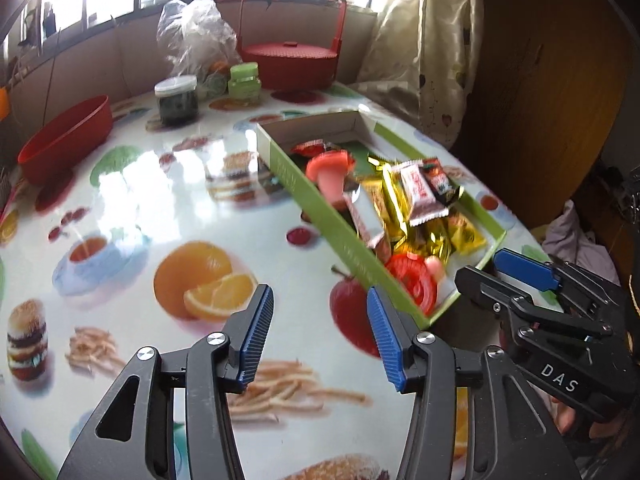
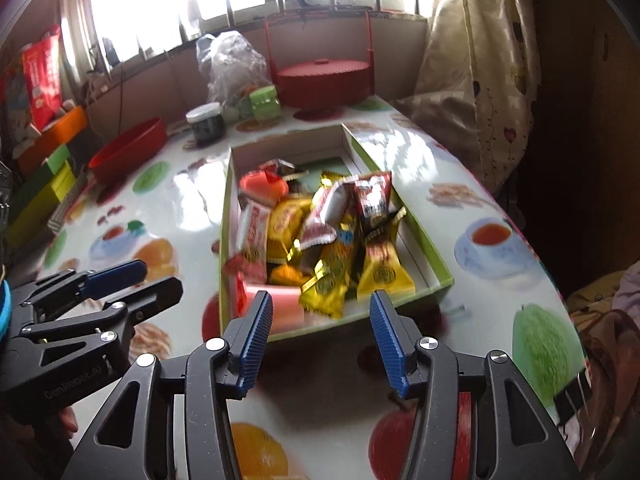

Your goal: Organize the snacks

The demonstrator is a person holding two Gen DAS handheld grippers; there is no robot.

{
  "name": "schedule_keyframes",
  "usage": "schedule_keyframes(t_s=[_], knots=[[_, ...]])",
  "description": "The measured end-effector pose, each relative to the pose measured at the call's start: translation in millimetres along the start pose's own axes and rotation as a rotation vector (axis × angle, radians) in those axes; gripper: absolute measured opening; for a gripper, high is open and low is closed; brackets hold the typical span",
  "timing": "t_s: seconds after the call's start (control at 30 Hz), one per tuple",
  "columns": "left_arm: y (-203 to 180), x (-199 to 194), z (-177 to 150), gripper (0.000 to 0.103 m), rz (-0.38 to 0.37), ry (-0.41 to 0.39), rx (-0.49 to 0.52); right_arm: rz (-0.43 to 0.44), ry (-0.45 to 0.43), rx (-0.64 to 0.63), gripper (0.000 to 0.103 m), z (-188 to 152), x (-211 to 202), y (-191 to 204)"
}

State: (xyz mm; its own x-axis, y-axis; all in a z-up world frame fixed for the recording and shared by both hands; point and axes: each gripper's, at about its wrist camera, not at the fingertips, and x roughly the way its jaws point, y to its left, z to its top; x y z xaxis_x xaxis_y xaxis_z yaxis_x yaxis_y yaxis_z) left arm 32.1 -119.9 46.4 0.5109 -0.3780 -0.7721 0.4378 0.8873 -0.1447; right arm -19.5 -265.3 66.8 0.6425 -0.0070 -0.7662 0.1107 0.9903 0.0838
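A long green box (image 1: 340, 236) (image 2: 436, 268) lies on the table, filled with wrapped snacks (image 1: 416, 196) (image 2: 320, 232): gold, white and red packets plus pink mushroom-shaped sweets (image 1: 332, 172). My left gripper (image 1: 320, 320) hovers over the tablecloth just left of the box's near corner, jaws apart with nothing between them. My right gripper (image 2: 320, 320) hangs in front of the box's near end, jaws apart and empty. In the left wrist view the right gripper (image 1: 504, 268) shows at the box's near end; in the right wrist view the left gripper (image 2: 156, 276) shows at the left.
The table (image 1: 140, 208) wears a glossy food-print cloth. At the back stand a red bowl (image 1: 64, 140), a dark jar (image 1: 176, 100), a green jar (image 1: 244, 80), a plastic bag (image 1: 196, 36) and a red lidded basket (image 1: 292, 60). A curtain (image 2: 480, 80) hangs at the right.
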Motion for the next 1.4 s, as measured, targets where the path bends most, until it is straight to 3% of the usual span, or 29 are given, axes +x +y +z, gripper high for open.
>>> schedule_keyframes(t_s=[0.1,0.5,1.4], knots=[[1,-1,-7,0.052,0.032,0.0,-0.006,-0.008,0.017,-0.001,0.052,-9,0,2],[-3,11,-25,0.052,0.043,0.066,-0.013,-0.086,0.097,0.016,0.055,-33,13,-1],[-5,17,-28,0.052,0.066,0.059,-0.001,-0.132,0.074,0.01,0.065,-40,19,5]])
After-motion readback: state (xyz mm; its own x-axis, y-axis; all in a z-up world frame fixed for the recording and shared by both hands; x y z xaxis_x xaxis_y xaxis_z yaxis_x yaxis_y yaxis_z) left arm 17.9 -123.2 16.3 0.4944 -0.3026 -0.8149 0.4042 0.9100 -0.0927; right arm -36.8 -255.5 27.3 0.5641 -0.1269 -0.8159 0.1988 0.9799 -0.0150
